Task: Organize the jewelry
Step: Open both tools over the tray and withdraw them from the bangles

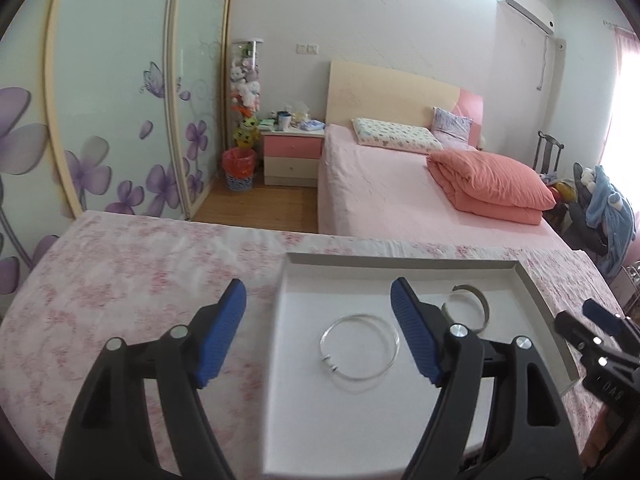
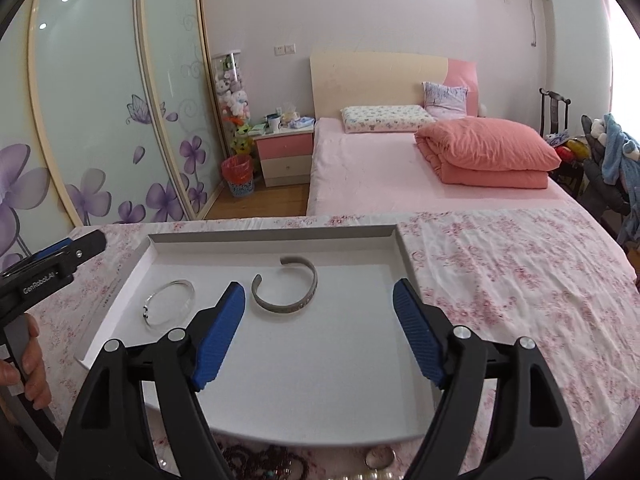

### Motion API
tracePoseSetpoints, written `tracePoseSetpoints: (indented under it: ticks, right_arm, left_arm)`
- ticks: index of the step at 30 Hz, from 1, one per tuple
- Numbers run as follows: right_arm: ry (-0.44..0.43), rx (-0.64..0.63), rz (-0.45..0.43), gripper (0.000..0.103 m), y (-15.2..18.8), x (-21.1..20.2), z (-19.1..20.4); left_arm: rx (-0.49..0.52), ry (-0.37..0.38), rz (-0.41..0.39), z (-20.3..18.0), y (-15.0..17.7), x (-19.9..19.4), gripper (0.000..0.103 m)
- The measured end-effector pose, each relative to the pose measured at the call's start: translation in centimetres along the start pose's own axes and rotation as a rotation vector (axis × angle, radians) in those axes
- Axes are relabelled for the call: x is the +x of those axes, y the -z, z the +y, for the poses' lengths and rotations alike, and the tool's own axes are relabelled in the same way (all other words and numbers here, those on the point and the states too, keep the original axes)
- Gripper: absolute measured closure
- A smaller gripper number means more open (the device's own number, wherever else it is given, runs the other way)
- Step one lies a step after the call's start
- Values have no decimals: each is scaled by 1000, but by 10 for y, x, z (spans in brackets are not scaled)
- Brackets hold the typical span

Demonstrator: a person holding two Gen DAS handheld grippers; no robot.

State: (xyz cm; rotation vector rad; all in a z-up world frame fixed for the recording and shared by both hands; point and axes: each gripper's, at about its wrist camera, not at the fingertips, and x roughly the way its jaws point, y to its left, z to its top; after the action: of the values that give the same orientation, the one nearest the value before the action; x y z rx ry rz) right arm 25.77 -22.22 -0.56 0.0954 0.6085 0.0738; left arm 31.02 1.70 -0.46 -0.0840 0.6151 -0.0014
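Observation:
A shallow white tray (image 1: 304, 280) (image 2: 132, 264) lies on the floral tablecloth. In it lie a thin silver bangle (image 1: 360, 346) (image 2: 170, 306) and a wide silver cuff bracelet (image 1: 470, 306) (image 2: 286, 290), apart from each other. My left gripper (image 1: 318, 308) is open and empty, hovering over the tray's left edge, near the thin bangle. My right gripper (image 2: 318, 308) is open and empty, over the tray's near middle, just this side of the cuff. Loose jewelry, dark beads (image 2: 260, 462), a ring (image 2: 380, 456) and pearls (image 2: 380, 474), lies on the cloth at the tray's near edge.
The table is covered with a pink floral cloth (image 2: 500, 264). Beyond it stand a pink bed (image 2: 400, 176) with a folded quilt, a nightstand (image 2: 284, 152) and sliding wardrobe doors (image 2: 100, 120). A chair with clothes (image 2: 608, 168) stands at the right.

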Motion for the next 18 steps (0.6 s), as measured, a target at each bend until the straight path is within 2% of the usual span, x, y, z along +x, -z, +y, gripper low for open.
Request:
tracePoseSetpoints:
  ticks: [5,10,14,18]
  right_arm:
    - [2,-5,-18,27,7,-27,-1]
    - [9,-3,-15,27,26,-55,-9]
    - [26,6,18,27,49,-68,-21]
    - [46,35,90,27,73,-68,-32]
  left_arm:
    - [-8,-23,-26,18,11,-37,26]
    - [20,-39,-39,31,38,-78,23]
    - [55,-39,-31,40,67,-102,20]
    - [78,-36,3,45,96,-114,18]
